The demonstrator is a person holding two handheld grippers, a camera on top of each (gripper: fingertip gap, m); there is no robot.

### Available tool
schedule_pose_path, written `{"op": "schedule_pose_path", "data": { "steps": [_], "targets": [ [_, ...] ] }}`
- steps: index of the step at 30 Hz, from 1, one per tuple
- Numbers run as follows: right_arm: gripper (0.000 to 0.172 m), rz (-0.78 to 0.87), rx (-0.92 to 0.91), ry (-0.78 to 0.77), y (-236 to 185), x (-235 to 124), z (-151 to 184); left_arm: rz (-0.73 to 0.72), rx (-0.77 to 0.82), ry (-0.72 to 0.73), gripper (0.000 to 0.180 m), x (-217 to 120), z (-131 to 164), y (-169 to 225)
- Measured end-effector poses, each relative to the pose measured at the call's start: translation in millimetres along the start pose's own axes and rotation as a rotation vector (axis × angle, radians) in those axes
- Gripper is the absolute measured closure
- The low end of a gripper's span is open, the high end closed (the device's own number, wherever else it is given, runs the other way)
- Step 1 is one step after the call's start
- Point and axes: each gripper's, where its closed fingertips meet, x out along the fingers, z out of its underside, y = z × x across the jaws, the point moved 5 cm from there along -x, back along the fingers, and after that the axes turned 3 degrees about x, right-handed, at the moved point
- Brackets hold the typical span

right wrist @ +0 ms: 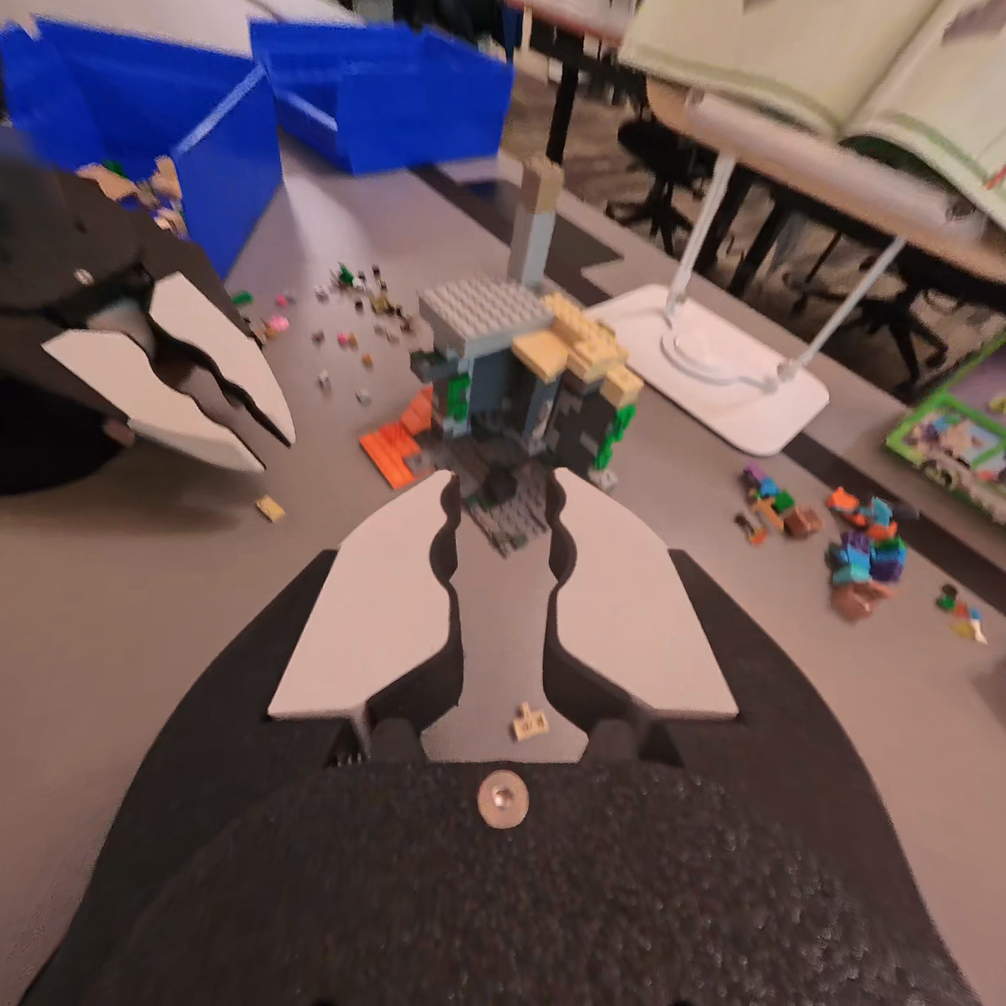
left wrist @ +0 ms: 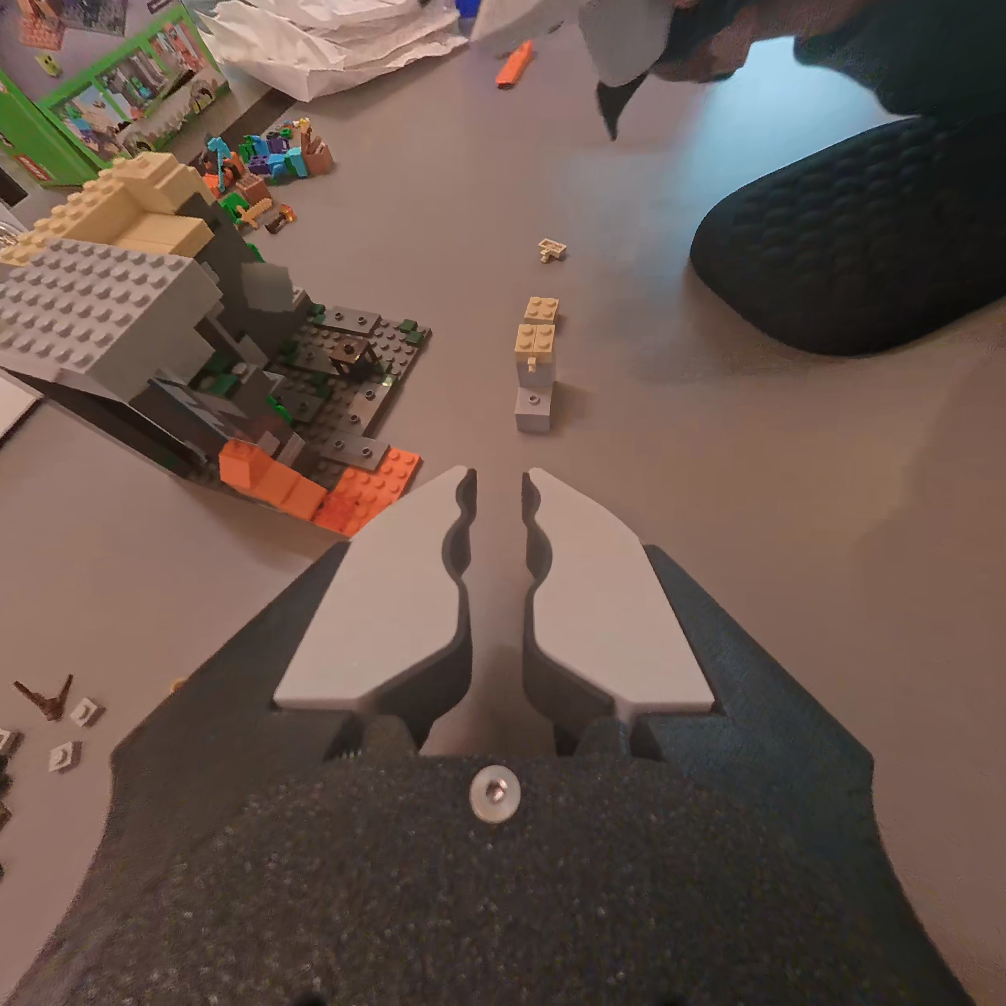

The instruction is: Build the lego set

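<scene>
My left gripper is open by a narrow gap with nothing between its pads, low over the grey table. A small grey and tan brick stack lies on the table just ahead of it, untouched. A grey, tan and orange brick model stands to its left. My right gripper is open and empty, pointing at the same model. A small tan piece lies on the table under its fingers. The left gripper also shows at the left of the right wrist view, holding nothing.
Loose coloured bricks and a green box lie beyond the model. Blue bins, a white lamp base, more loose bricks and a tan piece are around. A dark-clothed knee rests on the right. My right fingertips sit around 15 cm from my left ones.
</scene>
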Motion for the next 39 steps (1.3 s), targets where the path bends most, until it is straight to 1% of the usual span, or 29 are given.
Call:
{"op": "schedule_pose_path", "data": {
  "steps": [2,5,9,16,26,33,36,39],
  "targets": [
    [0.142,-0.013,-0.017,0.074,-3.8,6.4,-4.2,-0.016,0.010,0.008,0.165,0.3,-0.5,-1.2],
    [0.144,-0.030,-0.015,0.147,-8.1,10.7,-0.1,-0.027,0.025,0.029,0.164,1.6,-1.6,-2.3],
    [0.145,-0.092,0.024,0.166,-14.7,14.2,11.2,-0.038,0.025,0.049,0.163,3.1,-2.4,-4.6],
    [0.145,-0.148,0.015,0.158,-22.2,14.8,17.8,-0.066,0.019,0.099,0.161,1.6,-4.8,-8.5],
    [0.145,-0.174,-0.018,0.136,-25.6,14.0,22.4,-0.091,0.037,0.079,0.160,1.3,-1.6,-10.5],
    [0.146,-0.153,-0.045,0.114,-22.6,13.0,24.7,-0.058,0.019,0.069,0.159,-1.8,-0.1,-10.2],
    [0.147,-0.208,-0.063,0.064,-27.8,12.9,30.2,-0.050,0.027,0.056,0.159,-1.9,0.9,-9.5],
    [0.148,-0.216,-0.127,0.022,-33.9,15.4,35.4,-0.013,0.052,0.018,0.155,1.1,4.4,-4.3]
  ]
}}
